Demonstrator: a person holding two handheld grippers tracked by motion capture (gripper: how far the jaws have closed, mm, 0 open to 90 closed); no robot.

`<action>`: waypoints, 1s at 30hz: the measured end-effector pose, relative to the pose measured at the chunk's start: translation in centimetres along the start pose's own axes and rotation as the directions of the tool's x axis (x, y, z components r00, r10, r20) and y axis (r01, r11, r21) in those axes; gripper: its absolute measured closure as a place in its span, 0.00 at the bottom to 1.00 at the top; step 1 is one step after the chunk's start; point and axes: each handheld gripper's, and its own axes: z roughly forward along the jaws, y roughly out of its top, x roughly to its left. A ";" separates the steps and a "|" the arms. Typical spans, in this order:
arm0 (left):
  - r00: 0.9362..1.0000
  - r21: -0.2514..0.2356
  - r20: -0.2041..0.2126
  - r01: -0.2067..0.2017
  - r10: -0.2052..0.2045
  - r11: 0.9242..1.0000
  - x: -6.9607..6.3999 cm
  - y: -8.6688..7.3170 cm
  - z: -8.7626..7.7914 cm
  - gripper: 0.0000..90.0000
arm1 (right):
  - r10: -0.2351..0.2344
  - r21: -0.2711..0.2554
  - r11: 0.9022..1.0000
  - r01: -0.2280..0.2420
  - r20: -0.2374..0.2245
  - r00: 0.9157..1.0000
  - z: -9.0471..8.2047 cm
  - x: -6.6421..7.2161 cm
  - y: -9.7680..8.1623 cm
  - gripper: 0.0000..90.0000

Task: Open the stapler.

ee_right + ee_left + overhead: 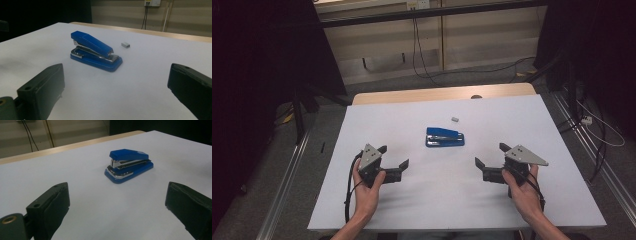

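White covering lies over the table [377, 200], with a strip of pale wood showing along its far edge and cables hanging down the beige wall behind. Near the middle of the table sits a blue stapler [445, 137], flat on its base, its top arm down and its metal parts catching the light. Just beyond it, a little to the right, rests a small grey block of staples [455, 119], clear of the stapler. On the near side a person holds a tool in each hand, forearms coming in from the table's front edge. The left tongs [393, 156] point in toward the middle, jaws spread wide with nothing between them, held near the stapler but well short of it. The right tongs [492, 155] mirror them from the other side, likewise gaping and empty. From the left gripper view the stapler [128, 165] lies ahead between the two black jaws; from the right gripper view the stapler [96, 51] and staples [125, 44] do as well.
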 end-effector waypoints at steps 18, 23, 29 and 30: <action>0.999 0.043 0.041 -0.019 0.017 0.999 -0.1 1.1 4.3 0.04 | -0.071 0.016 0.997 0.073 -0.109 0.992 3.3 1.2 0.9 0.03; 0.998 0.060 0.043 -0.051 0.049 0.997 -0.2 1.7 5.2 0.05 | -0.064 0.021 0.998 0.067 -0.118 0.991 4.3 1.3 1.4 0.03; 0.998 0.053 0.045 -0.036 0.034 0.998 -0.1 2.4 6.4 0.05 | -0.069 0.031 0.997 0.073 -0.114 0.991 5.8 1.5 1.8 0.03; 0.999 0.051 0.040 -0.037 0.035 0.998 0.0 2.5 6.6 0.05 | -0.067 0.031 0.997 0.071 -0.119 0.991 6.0 1.6 1.9 0.03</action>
